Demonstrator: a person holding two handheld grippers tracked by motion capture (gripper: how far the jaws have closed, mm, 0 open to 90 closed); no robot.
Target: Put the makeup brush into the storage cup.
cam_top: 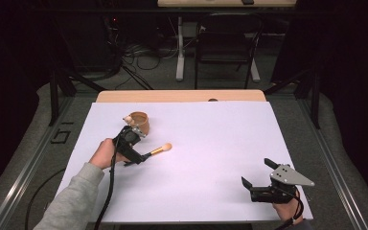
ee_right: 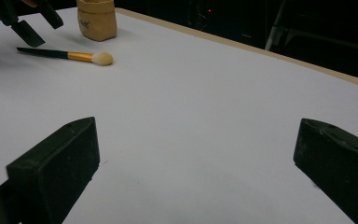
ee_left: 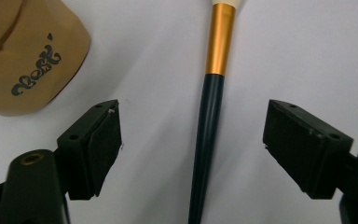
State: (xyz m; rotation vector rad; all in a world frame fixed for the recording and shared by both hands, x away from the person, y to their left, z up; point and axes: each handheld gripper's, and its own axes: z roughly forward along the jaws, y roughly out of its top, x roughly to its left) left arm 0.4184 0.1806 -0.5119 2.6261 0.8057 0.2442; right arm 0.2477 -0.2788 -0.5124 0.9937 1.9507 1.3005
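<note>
**Brush handle lined up between my left tongs**

From the high view, the makeup brush (cam_top: 159,150) lies flat on the white desk (cam_top: 211,143) a little left of centre, tuft pointing to the right and slightly up the frame, dark handle running back toward my left tongs (cam_top: 141,158). Those tongs sit right over the handle's tail end. The right tongs (cam_top: 256,178) are well apart from it, down at the lower right, so the left hand is plainly the nearer one.

In the left gripper view the brush's long axis runs almost straight up the middle of the frame, from the bottom edge to the top. The handle lies in the gap between the two pads (ee_left: 103,149), with clear white desk on either side of it: the tongs stand apart and neither pad is pressing. I judge the grip needs only a squeeze across the handle.

The right tongs stand wide apart too, holding nothing.

The brush has a tapered dark handle, a gold metal collar and a pale cream tuft. A tan paper cup (ee_left: 23,60) with dark lettering stands near it, at upper left.
</note>
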